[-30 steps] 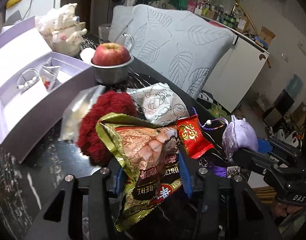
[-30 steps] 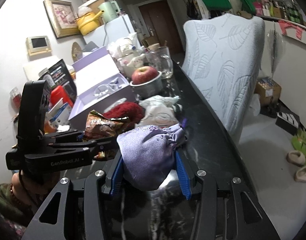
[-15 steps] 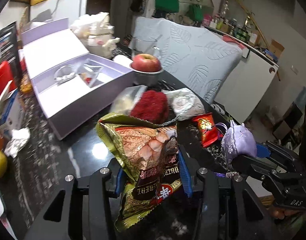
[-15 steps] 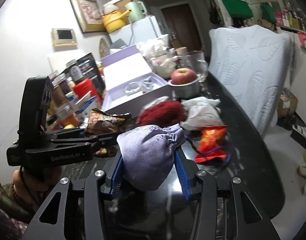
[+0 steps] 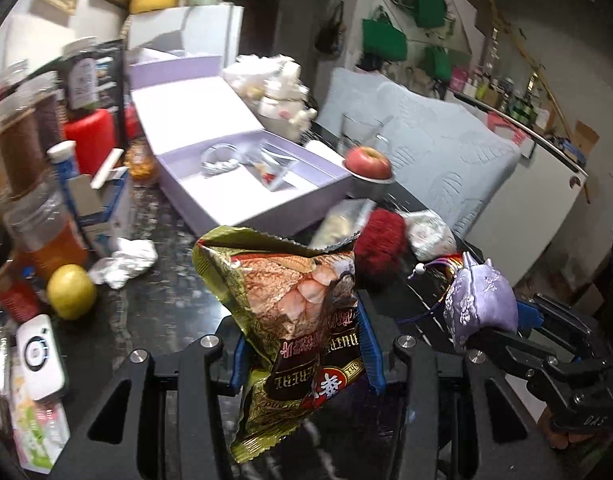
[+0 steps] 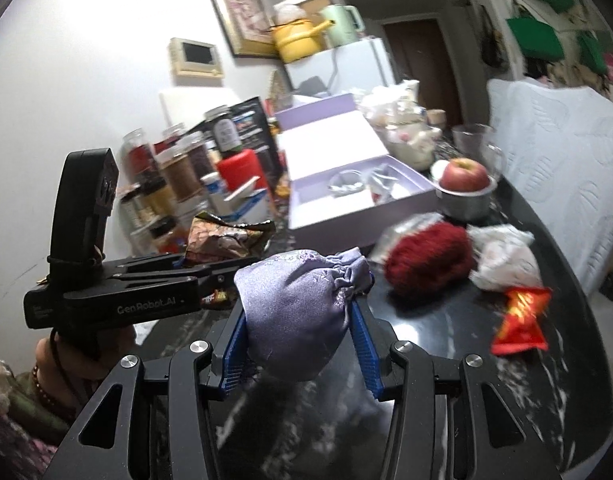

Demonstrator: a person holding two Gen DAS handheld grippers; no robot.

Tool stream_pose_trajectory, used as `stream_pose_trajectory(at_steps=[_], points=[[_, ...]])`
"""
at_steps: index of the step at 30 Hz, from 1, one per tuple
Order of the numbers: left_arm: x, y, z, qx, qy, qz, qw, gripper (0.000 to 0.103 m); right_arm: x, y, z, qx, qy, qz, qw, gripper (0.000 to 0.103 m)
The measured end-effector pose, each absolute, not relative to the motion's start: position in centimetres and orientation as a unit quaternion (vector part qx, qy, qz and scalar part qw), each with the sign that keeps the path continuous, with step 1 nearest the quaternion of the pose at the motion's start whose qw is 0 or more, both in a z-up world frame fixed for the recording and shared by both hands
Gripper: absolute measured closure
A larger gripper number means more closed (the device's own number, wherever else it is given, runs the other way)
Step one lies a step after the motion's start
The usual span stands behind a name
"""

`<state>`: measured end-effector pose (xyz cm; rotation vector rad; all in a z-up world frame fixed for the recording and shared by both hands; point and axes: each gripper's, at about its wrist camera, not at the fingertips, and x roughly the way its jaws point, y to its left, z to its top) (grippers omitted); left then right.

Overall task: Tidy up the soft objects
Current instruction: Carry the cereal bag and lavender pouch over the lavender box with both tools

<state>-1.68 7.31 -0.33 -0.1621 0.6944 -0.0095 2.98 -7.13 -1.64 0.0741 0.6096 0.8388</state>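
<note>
My left gripper (image 5: 302,344) is shut on a crinkled green and brown snack bag (image 5: 294,308), held above the dark table (image 5: 178,280). At its right, my right gripper (image 6: 298,332) is shut on a lilac drawstring pouch (image 6: 298,304), which also shows in the left wrist view as the lilac pouch (image 5: 480,300). A dark red fuzzy ball (image 6: 426,260), a white printed packet (image 6: 502,258) and a small red sachet (image 6: 520,316) lie on the table beyond. The open lilac box (image 5: 246,184) sits farther back, left of centre.
An apple in a metal bowl (image 5: 368,166) and a glass (image 6: 472,140) stand behind the soft things. Jars and bottles (image 6: 178,172), a lemon (image 5: 71,297) and crumpled paper (image 5: 124,262) crowd the table's left. A grey leaf-patterned cushion (image 5: 434,152) stands off the right edge.
Both grippers have pulled back and swung left with their loads still held. The soft things on the table now look smaller and farther, and the jars and lemon at left have come into view.
</note>
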Motion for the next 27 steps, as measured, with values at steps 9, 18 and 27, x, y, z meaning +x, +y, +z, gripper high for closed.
stream_pose_trajectory(at_steps=[9,18,27], points=[[-2.3,10.7,2.1,-0.086,0.304,0.036,0.948,0.058,3.6,-3.4,0.1,0.012,0.268,0.437,0.859,0.056],[-0.4,12.6,4.5,-0.082,0.273,0.043,0.958,0.058,5.5,-0.8,2.6,-0.014,0.244,0.449,0.86,0.056],[2.7,14.2,7.7,-0.06,0.236,0.045,0.969,0.058,8.5,0.9,5.6,-0.032,0.214,0.446,0.868,0.056]])
